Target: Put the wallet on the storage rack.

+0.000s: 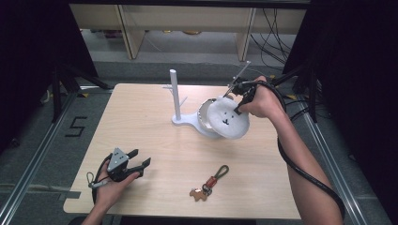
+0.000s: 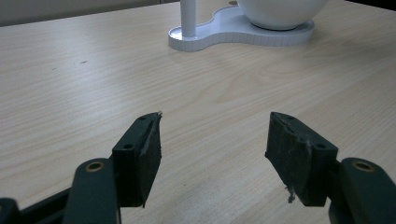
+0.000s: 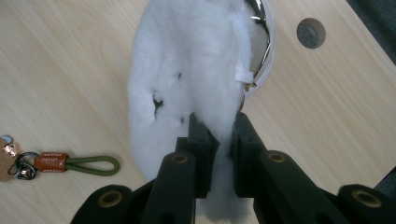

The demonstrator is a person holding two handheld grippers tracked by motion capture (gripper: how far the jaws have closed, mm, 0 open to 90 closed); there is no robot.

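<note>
A white fluffy pouch (image 1: 228,119) with a small stitched face hangs above the table at the right, and my right gripper (image 1: 238,96) is shut on its upper edge. In the right gripper view the pouch (image 3: 187,79) is pinched between the two black jaws of that gripper (image 3: 219,140), and its zipper runs down one side. A white stand (image 1: 180,101) with a tall post carries a white bowl (image 1: 206,123) just behind the pouch. A keychain (image 1: 210,183) with a green loop and a brown tag lies near the front edge. My left gripper (image 1: 142,158) rests open at the front left, with nothing between its fingers (image 2: 140,154).
The stand's base (image 2: 219,35) and the bowl (image 2: 280,11) lie ahead of the left gripper across bare wood. A round hole (image 3: 311,31) is cut in the tabletop near the pouch. Dark frame rails and cables run along both sides of the table.
</note>
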